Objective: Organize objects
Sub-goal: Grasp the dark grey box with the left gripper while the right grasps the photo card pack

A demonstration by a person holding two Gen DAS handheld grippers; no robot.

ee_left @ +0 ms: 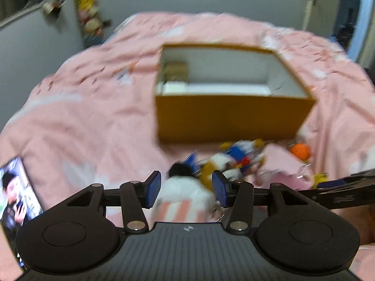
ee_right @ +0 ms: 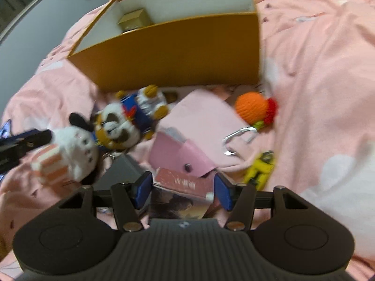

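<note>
Left wrist view: white plush toy [ee_left: 185, 193] pinched between left hand-held gripper [ee_left: 186, 190] pads.

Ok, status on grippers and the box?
Left gripper shut on white plush. Right gripper straddles red booklet, grip unclear. Tiger plush lies before open orange box.

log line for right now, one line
left claw: shut on white plush | right claw: around red booklet, grip unclear | orange box: open
</note>
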